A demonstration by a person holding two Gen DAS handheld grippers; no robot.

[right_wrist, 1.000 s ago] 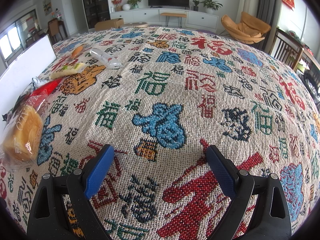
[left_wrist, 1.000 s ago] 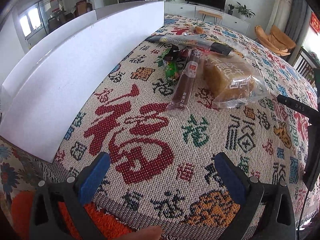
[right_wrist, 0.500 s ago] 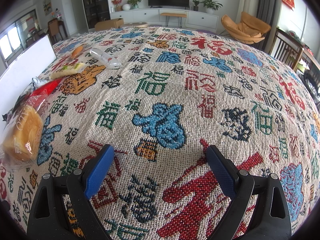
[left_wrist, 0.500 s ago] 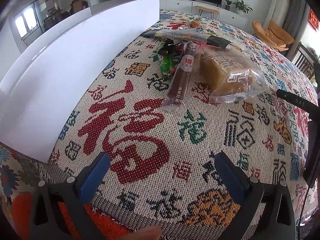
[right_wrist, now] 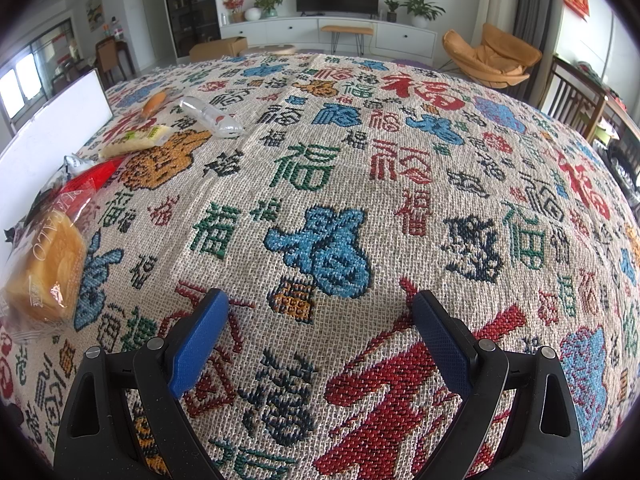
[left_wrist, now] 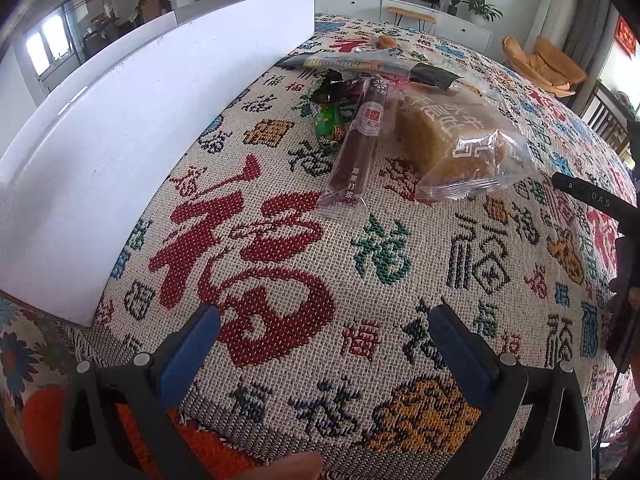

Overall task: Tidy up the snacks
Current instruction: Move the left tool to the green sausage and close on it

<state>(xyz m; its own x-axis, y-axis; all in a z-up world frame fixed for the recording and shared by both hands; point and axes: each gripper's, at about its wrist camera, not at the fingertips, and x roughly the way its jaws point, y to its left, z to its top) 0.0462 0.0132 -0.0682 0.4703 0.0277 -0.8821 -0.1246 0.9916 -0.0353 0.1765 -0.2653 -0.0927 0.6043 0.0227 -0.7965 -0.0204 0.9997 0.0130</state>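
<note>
A pile of snacks lies on the patterned tablecloth (left_wrist: 384,264) ahead of my left gripper (left_wrist: 324,320), which is open and empty. The pile holds a long brown bar (left_wrist: 358,148), a bagged yellow cake (left_wrist: 456,140), a green candy (left_wrist: 328,122) and a long dark packet (left_wrist: 372,65). A white box (left_wrist: 132,120) stands along the left. In the right wrist view my right gripper (right_wrist: 320,308) is open and empty over bare cloth. The cake (right_wrist: 44,268) sits far to its left, with a yellow packet (right_wrist: 136,142), a clear packet (right_wrist: 210,116) and an orange snack (right_wrist: 154,102) farther back.
The table's near edge with fringe (left_wrist: 224,432) runs just under my left gripper, above an orange and floral floor covering. The other gripper's black body (left_wrist: 624,260) shows at the right edge of the left wrist view. A chair (right_wrist: 576,100) stands beyond the table's right side.
My left gripper has moved forward a little toward the snack pile, which now looks closer. The right gripper has not moved.
</note>
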